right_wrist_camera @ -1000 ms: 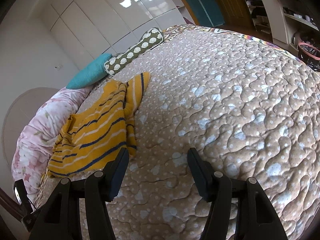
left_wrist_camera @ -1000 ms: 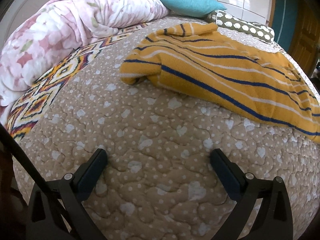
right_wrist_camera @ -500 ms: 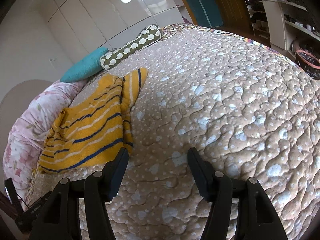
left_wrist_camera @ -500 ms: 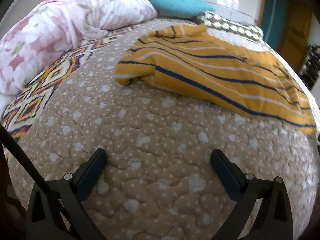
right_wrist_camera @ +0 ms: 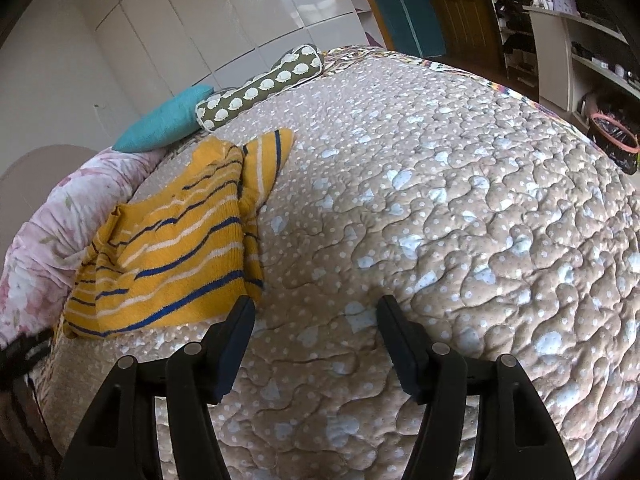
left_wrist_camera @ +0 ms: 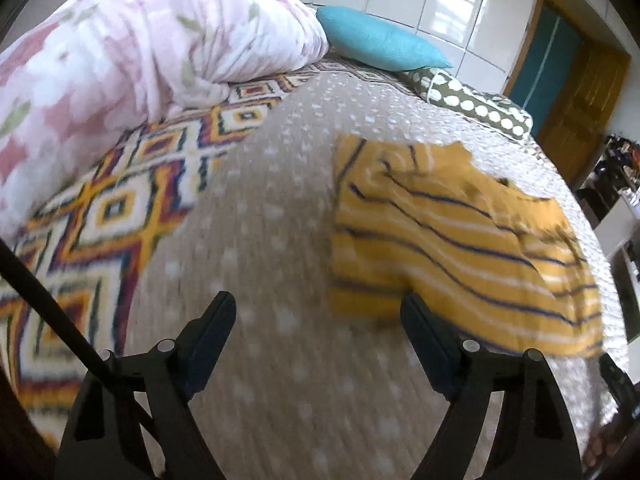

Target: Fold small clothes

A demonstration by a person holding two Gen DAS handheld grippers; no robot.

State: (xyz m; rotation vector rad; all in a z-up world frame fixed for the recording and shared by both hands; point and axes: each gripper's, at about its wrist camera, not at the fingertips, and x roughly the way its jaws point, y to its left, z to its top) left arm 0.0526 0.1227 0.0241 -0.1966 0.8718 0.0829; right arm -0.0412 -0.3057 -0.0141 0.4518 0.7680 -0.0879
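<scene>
I see the yellow striped garment [left_wrist_camera: 460, 240] lying crumpled on the bed quilt [right_wrist_camera: 440, 220], right of centre in the left view, left of centre in the right view [right_wrist_camera: 172, 248]. No readable writing or labels on it. My left tongs [left_wrist_camera: 316, 308] have just been closing a bit but stand spread, nothing between them. My right tongs [right_wrist_camera: 316, 312] spread too, empty. Teal pillow [left_wrist_camera: 380, 40] at the upper frame, floral duvet [left_wrist_camera: 120, 60] upper left.

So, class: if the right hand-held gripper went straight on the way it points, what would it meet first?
Probably the bare quilt. Nothing lies between the open right hand-held gripper and it; the sweater lies off to one side.
</scene>
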